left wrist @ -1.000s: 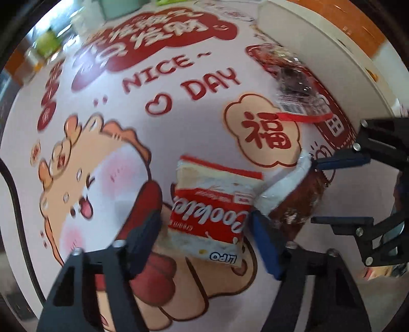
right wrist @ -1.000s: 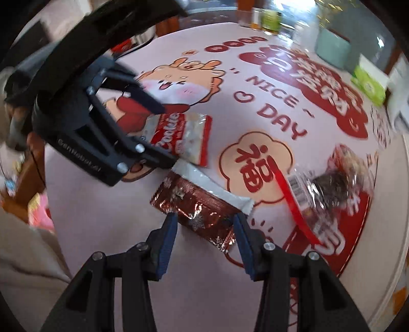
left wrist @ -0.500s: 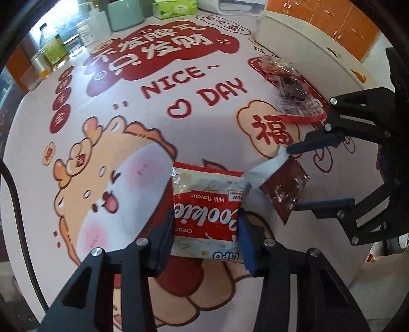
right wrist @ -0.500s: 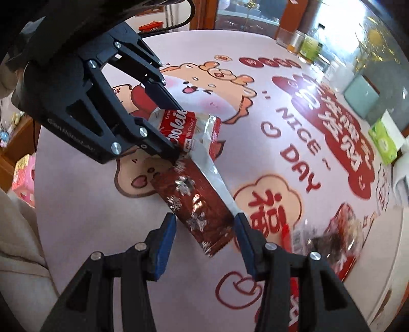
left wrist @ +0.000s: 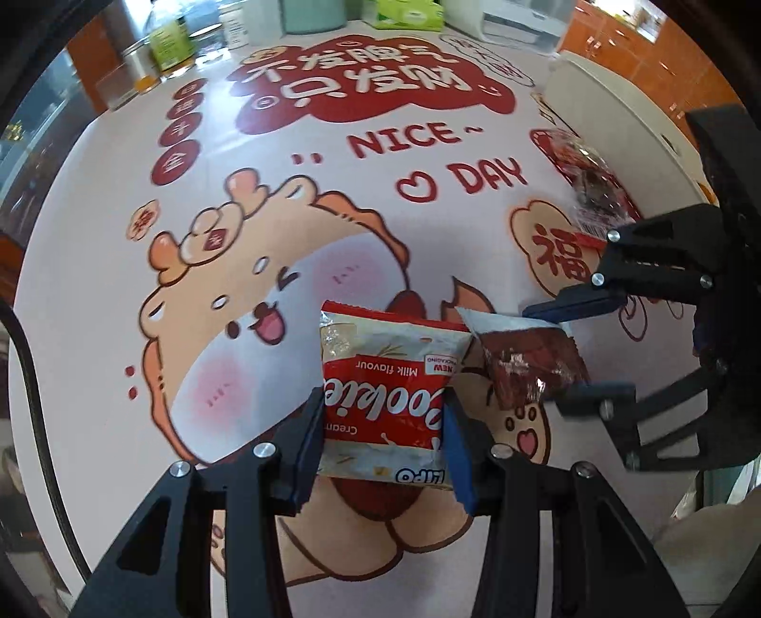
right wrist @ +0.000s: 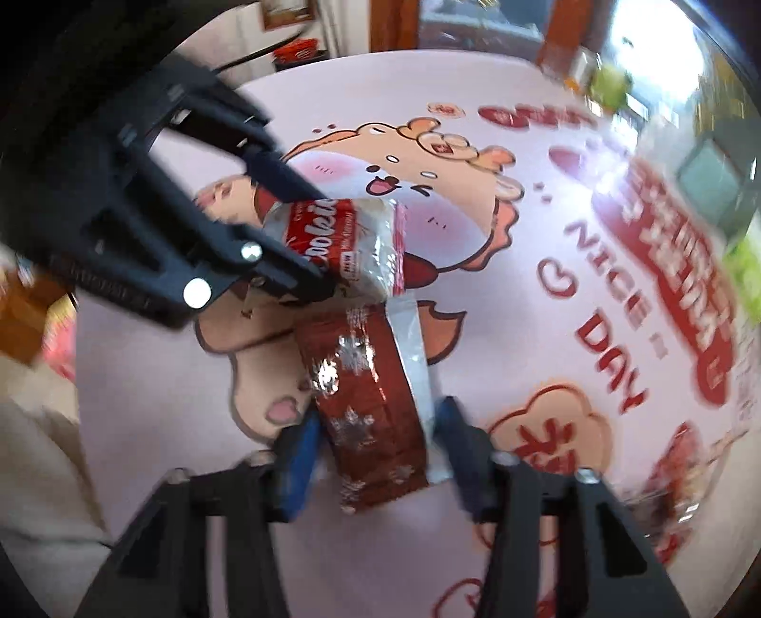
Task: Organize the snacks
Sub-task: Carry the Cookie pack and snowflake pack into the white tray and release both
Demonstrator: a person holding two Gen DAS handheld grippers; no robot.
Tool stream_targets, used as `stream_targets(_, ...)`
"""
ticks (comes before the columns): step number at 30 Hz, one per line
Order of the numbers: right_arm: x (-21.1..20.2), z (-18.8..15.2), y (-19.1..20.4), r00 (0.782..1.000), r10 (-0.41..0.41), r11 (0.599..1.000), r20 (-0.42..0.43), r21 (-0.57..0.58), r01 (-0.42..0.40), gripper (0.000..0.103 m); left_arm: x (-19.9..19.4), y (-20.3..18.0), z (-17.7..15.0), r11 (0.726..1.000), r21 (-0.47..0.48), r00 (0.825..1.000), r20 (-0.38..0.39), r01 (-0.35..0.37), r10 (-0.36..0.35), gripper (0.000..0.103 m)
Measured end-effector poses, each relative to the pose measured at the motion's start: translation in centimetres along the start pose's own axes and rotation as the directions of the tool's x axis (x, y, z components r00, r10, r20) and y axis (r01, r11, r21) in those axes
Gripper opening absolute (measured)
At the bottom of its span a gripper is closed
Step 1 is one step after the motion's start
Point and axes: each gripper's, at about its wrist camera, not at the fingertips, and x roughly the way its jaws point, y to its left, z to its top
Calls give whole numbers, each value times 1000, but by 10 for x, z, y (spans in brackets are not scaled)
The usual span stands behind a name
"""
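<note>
The left gripper (left wrist: 383, 444) is clamped on a red-and-white cookie packet (left wrist: 387, 390), its blue pads (left wrist: 311, 442) pressed to the packet's two long sides. The packet's printing reads upside down from that wrist, with "Milk flavour" legible. It hangs over the cartoon animal printed on the pink tabletop (left wrist: 285, 199).

Just to its right, the right gripper (right wrist: 375, 451) has a shiny dark-red foil snack bag with a silver edge (right wrist: 375, 394) between its blue fingers (right wrist: 297, 456). Its jaws are closing, and the pads sit against the bag's sides. From the left wrist the same bag (left wrist: 528, 361) shows beside the cookie packet, their near edges all but touching; I cannot tell whether they actually meet.

Further off, near the tabletop's right edge in the left view, a clear plastic bag of dark snacks with a red strip (left wrist: 594, 190) lies on the red print, well apart from both grippers. At the far rim stand a green-labelled bottle (left wrist: 169, 45), a pale teal container (left wrist: 304, 14) and a green tissue pack (left wrist: 404, 12). The right wrist view is blurred.
</note>
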Motion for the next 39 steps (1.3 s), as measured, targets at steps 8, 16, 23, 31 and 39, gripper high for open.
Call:
stream_targets(8,-31,-18,-13,998,17,977,66,210,-31,32,-35,-7,11,999,-26,997,69,31,-30,44)
stream_targets(16,-158,-83,-44,953,-185,858,239,512,38,32,-100,-93,72,986,139,962,240,96,-127,44)
stream_targets(23,-256,-163,-89,855,-463,642,234,753,142,32,-129,-214,148,972,199,929,321,124,-184,44)
stream_targets(31,-290,-241,-137,801,-593,424,90,880,215,33,-113,-320,206,979,180,932,327,99,-155,44)
stream_targets(39,-278,-273,-170,835,-544,384,78,908,166,45,-75,-350,210,990,124,970,224,68,-95,83)
